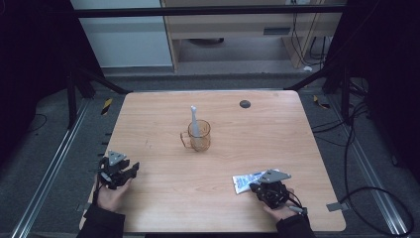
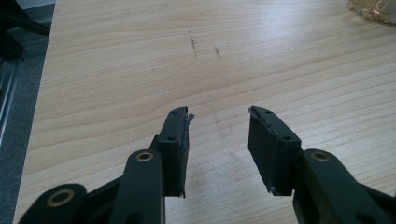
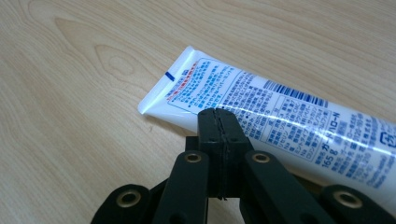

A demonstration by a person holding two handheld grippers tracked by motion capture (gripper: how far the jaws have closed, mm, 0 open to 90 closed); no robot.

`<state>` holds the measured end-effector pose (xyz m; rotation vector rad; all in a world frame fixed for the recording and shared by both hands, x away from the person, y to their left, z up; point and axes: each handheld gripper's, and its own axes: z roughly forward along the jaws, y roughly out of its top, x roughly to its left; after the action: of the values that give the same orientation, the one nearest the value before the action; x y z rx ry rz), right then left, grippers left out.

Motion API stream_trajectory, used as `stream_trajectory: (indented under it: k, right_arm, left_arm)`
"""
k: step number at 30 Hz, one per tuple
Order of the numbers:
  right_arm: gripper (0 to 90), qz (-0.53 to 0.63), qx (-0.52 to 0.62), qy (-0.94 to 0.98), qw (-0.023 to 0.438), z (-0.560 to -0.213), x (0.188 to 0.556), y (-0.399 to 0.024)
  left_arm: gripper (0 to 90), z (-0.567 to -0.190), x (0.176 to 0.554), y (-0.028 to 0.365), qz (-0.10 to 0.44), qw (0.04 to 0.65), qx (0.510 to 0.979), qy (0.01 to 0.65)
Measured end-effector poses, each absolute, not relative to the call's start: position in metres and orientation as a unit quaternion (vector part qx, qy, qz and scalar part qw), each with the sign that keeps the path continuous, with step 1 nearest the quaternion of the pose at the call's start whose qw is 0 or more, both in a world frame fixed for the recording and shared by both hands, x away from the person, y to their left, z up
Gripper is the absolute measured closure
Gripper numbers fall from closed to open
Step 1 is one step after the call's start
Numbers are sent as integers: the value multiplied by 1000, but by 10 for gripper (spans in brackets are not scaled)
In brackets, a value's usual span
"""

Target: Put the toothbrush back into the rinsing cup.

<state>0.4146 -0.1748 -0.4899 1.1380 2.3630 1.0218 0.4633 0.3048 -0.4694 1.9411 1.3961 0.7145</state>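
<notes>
Mid-table, mug, toothbrush inside, unobstructed

Only the cup interrupts the table, apparently.

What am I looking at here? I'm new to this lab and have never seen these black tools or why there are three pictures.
A person sits at a wooden table holding a handheld tool in each hand. The high view looks down from above. The other two pictures come from cameras riding on each tool, looking along its jaws. The left gripper has its jaws apart, with nothing between them, over bare wood. The right gripper has its jaws shut together, empty, right at a white toothpaste tube lying flat on the table. In the middle stands an amber cup with a toothbrush upright in it.
</notes>
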Motion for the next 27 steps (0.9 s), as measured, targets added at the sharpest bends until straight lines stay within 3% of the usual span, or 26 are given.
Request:
stream_trajectory:
  k: [14, 27]
  right_arm:
    - [900, 369, 391, 825, 172, -485, 424, -170]
    - [900, 380, 447, 777, 227, -466, 451, -211]
  left_arm:
    - [579, -470, 464, 305, 270, 318, 738, 531]
    - [579, -470, 464, 305, 270, 317, 739, 530]
